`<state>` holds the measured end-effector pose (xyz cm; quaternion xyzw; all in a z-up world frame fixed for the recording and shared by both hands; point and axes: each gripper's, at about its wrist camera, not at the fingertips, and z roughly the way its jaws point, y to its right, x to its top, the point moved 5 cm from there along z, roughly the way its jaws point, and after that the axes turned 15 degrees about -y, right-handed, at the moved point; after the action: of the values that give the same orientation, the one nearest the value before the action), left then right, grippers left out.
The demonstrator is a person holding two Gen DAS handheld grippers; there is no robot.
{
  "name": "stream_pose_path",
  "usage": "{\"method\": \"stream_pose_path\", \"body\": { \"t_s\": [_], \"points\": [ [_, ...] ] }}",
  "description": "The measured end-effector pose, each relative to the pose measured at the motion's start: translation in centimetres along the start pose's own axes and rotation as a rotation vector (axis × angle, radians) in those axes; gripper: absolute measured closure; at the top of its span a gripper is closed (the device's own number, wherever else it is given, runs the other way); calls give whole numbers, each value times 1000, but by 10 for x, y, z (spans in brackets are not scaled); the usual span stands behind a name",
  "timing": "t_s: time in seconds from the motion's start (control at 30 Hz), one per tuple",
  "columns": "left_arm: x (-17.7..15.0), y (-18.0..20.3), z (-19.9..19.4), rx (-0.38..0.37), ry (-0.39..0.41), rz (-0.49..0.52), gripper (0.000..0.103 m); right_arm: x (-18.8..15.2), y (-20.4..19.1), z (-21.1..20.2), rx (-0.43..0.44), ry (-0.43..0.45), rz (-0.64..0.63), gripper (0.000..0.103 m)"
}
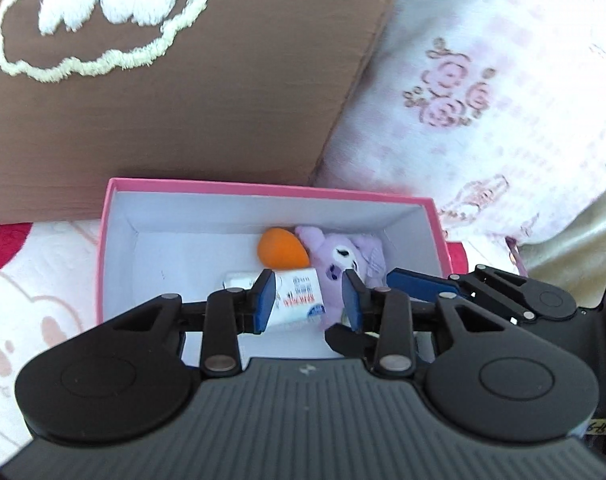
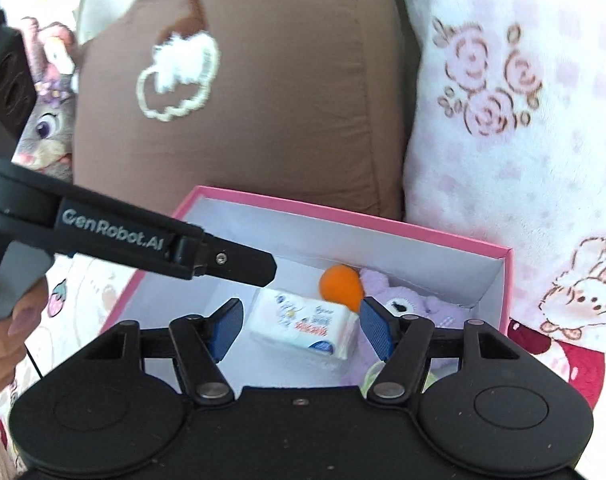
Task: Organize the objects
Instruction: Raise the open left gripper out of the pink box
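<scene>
- Left claw (image 1: 307, 300) is standing with its blue pads parted and nothing pinched between them; it is hovering above the near half of the pink box (image 1: 263, 189).
- Right claw (image 2: 301, 330) is standing spread wider, gripping nothing, with the white tissue pack (image 2: 303, 326) lying on the box floor in the gap below it.
- Inside the box, the tissue pack is lying beside an orange egg-shaped sponge (image 2: 340, 283) and a purple plush toy (image 2: 403, 306), all gathered toward the right half.
- Right wrist view alone is showing the left claw from the side, as a black finger reaching in over the box's left rim, plus the person's hand (image 2: 7, 332) holding its grip and a rabbit-print cushion (image 2: 47, 128) at far left.
- Left wrist view alone is showing the right claw (image 1: 419, 282) as a blue pad and black linkage entering from the right edge, just beside the plush toy.
- Lower part of the plush toy is hidden behind the claw bodies in both views; the print on the tissue pack is too blurred to read.
- Box is resting on a pale bedspread (image 1: 31, 304) printed with pink and red figures; a brown cushion (image 1: 223, 100) with a white embroidered cloud and a white rose-print blanket (image 1: 503, 120) are leaning behind it.
</scene>
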<state>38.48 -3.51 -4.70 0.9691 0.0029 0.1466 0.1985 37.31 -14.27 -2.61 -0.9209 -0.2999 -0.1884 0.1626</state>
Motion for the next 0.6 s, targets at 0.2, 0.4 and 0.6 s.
{"method": "stream_pose_path", "body": {
  "t_s": [0.2,0.4,0.6],
  "points": [
    [-19,3,-23,47,7,33,68,-17,-25,-27,-29,15,-54,34],
    [-50,1,-54,171,17,82,60,-40,-42,-53,-88,44,-97,34],
    [-84,2,-83,206,-5,90,57,-61,-54,-85,-106,61,-100,32]
  ]
}}
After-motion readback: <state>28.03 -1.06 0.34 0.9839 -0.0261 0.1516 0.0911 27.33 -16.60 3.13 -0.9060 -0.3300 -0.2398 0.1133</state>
